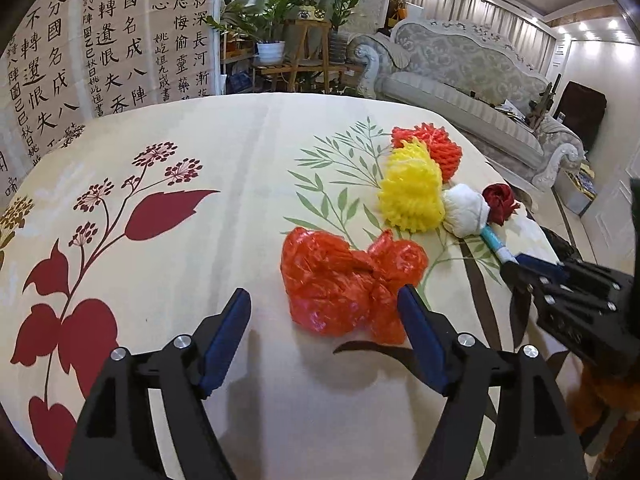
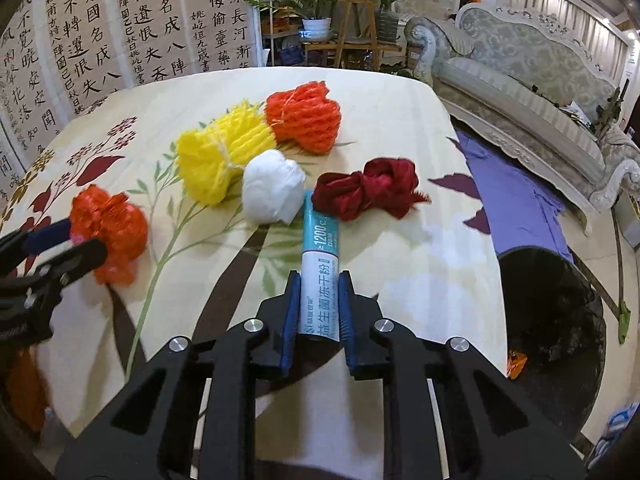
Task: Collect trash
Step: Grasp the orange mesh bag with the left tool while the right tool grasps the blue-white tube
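Observation:
A crumpled red plastic bag (image 1: 348,284) lies on the floral tablecloth (image 1: 200,240), just ahead of my open left gripper (image 1: 324,304); its right finger touches the bag's edge. The bag shows in the right wrist view (image 2: 110,232) too. My right gripper (image 2: 319,284) is shut on a white and teal stick sachet (image 2: 322,248), also seen from the left (image 1: 496,246). Beyond it lie a yellow foam net (image 2: 220,160), an orange foam net (image 2: 304,116), a white wad (image 2: 274,186) and a dark red wad (image 2: 368,188).
A black-lined trash bin (image 2: 560,312) stands on the floor right of the table (image 2: 440,240). A purple cloth (image 2: 516,200) lies on the floor, with a sofa (image 2: 540,80) behind. Calligraphy scrolls (image 1: 80,60) and potted plants (image 1: 296,20) stand beyond the table.

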`<action>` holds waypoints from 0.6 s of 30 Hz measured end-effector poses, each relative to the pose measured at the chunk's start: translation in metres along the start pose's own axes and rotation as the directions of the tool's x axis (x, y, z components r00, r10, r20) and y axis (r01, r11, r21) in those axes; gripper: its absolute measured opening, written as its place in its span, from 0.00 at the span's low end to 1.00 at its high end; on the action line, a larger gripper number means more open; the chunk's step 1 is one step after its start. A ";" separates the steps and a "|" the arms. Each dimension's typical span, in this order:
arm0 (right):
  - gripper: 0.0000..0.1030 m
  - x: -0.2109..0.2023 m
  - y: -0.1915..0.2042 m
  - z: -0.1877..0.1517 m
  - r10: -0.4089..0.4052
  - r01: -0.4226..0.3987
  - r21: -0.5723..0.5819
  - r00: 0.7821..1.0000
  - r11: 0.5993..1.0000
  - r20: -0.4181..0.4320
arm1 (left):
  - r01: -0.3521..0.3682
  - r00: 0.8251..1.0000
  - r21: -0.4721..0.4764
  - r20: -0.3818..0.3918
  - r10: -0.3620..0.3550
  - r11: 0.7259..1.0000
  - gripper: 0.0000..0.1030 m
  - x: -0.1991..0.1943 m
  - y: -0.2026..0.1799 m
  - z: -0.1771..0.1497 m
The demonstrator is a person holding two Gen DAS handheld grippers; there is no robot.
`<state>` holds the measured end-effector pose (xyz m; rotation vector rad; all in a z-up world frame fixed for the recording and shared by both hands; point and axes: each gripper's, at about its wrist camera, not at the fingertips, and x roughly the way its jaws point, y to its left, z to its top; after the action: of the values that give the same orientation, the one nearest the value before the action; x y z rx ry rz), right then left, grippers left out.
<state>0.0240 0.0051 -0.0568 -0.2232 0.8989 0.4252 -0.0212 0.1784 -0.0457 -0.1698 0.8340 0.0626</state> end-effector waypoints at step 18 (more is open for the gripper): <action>0.21 0.010 0.001 0.009 -0.018 0.018 0.003 1.000 1.000 0.019 | 0.048 0.998 0.043 -0.034 -0.047 0.998 0.41 0.012 0.000 0.003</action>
<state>0.0354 0.0117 -0.0589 -0.2245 0.8785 0.4084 -0.0109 0.1793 -0.0521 -0.1498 0.8631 -0.0031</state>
